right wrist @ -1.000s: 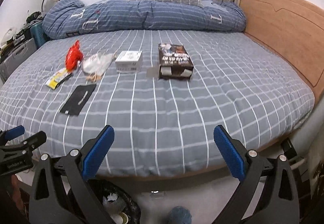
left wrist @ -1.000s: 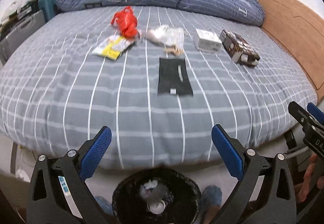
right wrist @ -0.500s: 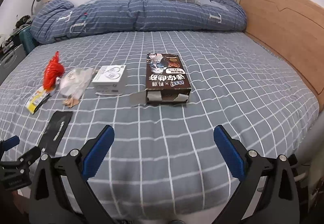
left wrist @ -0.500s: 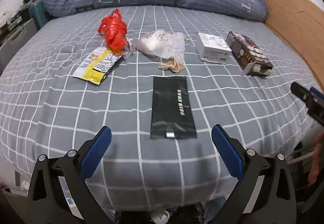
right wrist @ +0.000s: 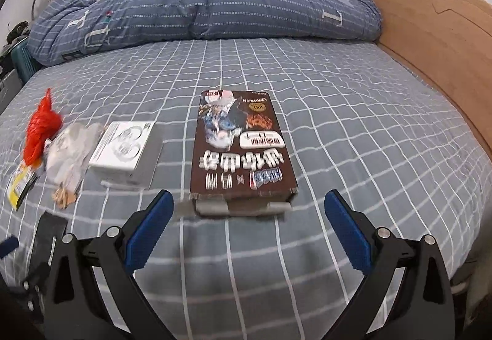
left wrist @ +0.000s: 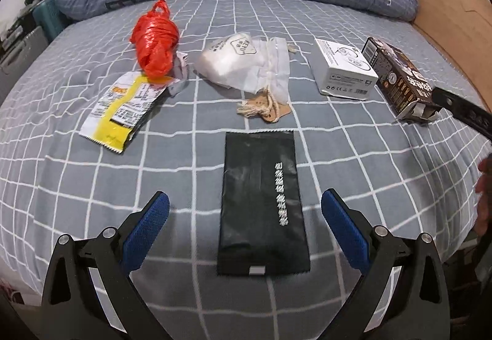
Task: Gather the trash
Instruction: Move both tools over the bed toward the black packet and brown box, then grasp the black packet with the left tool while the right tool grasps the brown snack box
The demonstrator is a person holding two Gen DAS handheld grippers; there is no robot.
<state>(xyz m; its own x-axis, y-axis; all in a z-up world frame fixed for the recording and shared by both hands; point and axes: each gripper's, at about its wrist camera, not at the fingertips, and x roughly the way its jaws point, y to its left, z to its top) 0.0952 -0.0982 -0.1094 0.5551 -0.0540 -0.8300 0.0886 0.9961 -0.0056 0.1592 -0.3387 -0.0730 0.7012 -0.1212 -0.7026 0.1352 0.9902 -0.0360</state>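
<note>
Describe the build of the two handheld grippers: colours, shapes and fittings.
The left gripper and right gripper match: black triangular frames with cut-out openings, silver round bolts at the joints, and two angled fingers faced with textured blue pads. No cables or sleeves are visible.

Black triangular-framed left gripper [left wrist: 245,218] and right gripper [right wrist: 249,221], textured blue pads [left wrist: 144,227], silver screws.

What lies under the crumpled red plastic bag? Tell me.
The crumpled red plastic bag rests partly on the yellow-and-white snack wrapper and a small white scrap, on the grey checked bedsheet. Anything directly beneath stays hidden.
</note>
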